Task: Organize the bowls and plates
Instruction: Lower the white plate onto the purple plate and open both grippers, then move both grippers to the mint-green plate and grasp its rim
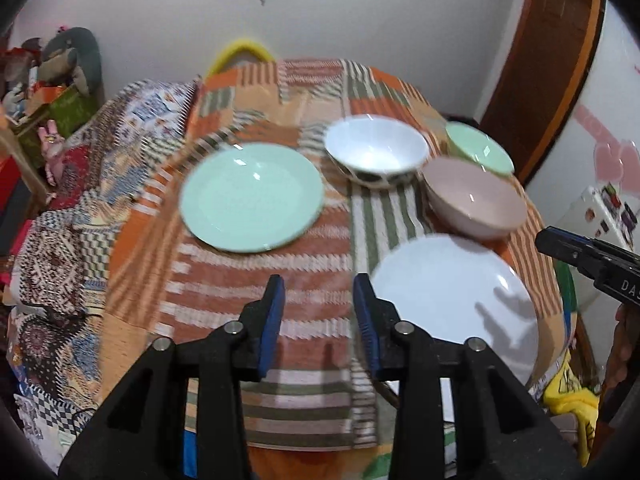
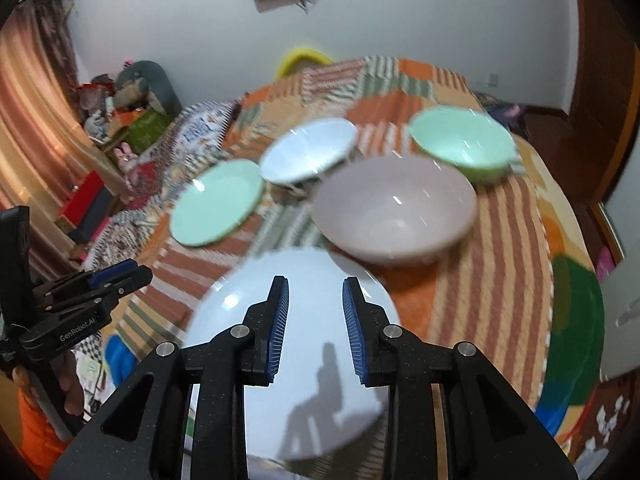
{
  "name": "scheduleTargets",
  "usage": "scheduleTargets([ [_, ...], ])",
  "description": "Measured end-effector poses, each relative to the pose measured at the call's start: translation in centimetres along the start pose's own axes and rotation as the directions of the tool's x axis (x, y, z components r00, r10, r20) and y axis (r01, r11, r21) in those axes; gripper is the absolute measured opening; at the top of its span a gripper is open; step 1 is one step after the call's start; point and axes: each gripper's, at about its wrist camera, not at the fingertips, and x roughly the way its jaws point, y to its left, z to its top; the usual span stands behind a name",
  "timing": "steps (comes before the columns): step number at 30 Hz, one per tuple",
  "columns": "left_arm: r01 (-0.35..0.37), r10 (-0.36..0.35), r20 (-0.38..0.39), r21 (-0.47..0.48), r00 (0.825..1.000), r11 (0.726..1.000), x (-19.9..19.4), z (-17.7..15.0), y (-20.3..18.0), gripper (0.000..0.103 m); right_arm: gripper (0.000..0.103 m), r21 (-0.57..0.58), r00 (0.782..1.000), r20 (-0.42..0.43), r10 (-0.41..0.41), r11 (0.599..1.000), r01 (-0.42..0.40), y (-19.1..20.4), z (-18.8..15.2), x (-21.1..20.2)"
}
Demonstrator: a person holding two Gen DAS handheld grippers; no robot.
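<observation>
Between my left tongs (image 1: 319,308) I see nothing but striped cloth: the blue pads stand a narrow way apart and hold nothing, hanging above the near middle of the worktop (image 1: 224,280). My right tongs (image 2: 314,312) are parted a little less, also empty, and hang over the white plate (image 2: 296,344), which lies at the near right edge; I cannot see any contact with it. From the right camera the left tongs show at the far left of the view, clear of the dishes, with a hand below them. Going outward, the pink bowl (image 2: 394,210) sits just beyond the white plate, close enough that their rims look to meet or overlap, though blur keeps me from saying which. Beyond it to the right is the green bowl (image 2: 460,142), and to the left of that the white bowl (image 1: 376,148) with a dark pattern on its outside. The green plate (image 1: 251,196) lies alone on the left, well apart from the white plate. Everything is upright and single; nothing is stacked on anything. My reading is that the sorting has barely begun, if at all: both plates remain to be brought together, and the three bowls remain to be nested, so essentially the whole job is left. Both views are smeared, so fine edges are uncertain.
</observation>
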Motion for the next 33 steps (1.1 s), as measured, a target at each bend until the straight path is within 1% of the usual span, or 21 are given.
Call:
scheduleTargets([
  [2,-0.012,0.012,0.024,-0.014,1.000,1.000,-0.6,0.6,1.0,0.043,0.034,-0.023,1.000,0.021,0.020,1.000,-0.019,1.2,0.9,0.0],
  [5,-0.040,0.042,0.055,-0.034,0.998,0.999,-1.5,1.3,2.6,0.043,0.041,-0.051,0.998,0.046,0.034,0.998,-0.032,2.6,2.0,0.4],
  [7,-0.057,0.061,0.067,-0.049,0.996,0.997,-1.7,1.9,3.8,0.043,0.042,-0.065,0.998,0.051,0.047,0.997,-0.044,3.4,2.7,1.0],
  [14,-0.080,0.088,0.083,-0.096,0.993,0.992,-1.1,3.3,6.9,0.046,0.042,-0.093,0.996,0.015,0.083,0.992,-0.081,5.5,4.7,4.1],
  [16,-0.090,0.098,0.077,-0.105,0.992,0.990,-0.4,3.6,7.8,0.046,0.042,-0.096,0.996,0.005,0.085,0.992,-0.084,5.9,5.2,4.9],
  [20,-0.090,0.097,0.049,-0.129,0.994,0.988,1.3,4.1,9.8,0.046,0.042,-0.111,0.997,-0.019,0.081,0.990,-0.083,6.6,6.0,6.9],
  [24,-0.111,0.116,0.020,-0.147,0.993,0.983,3.4,4.8,11.9,0.046,0.042,-0.115,0.996,-0.049,0.078,0.990,-0.083,6.9,6.9,9.0],
  [28,-0.098,0.096,-0.021,-0.181,0.995,0.979,5.9,5.3,14.0,0.046,0.042,-0.117,0.993,-0.086,0.077,0.989,-0.087,7.4,7.4,11.2],
  [33,-0.101,0.087,-0.071,-0.227,0.994,0.969,9.4,5.9,16.7,0.046,0.042,-0.116,0.986,-0.146,0.079,0.989,-0.096,7.7,7.8,14.2],
])
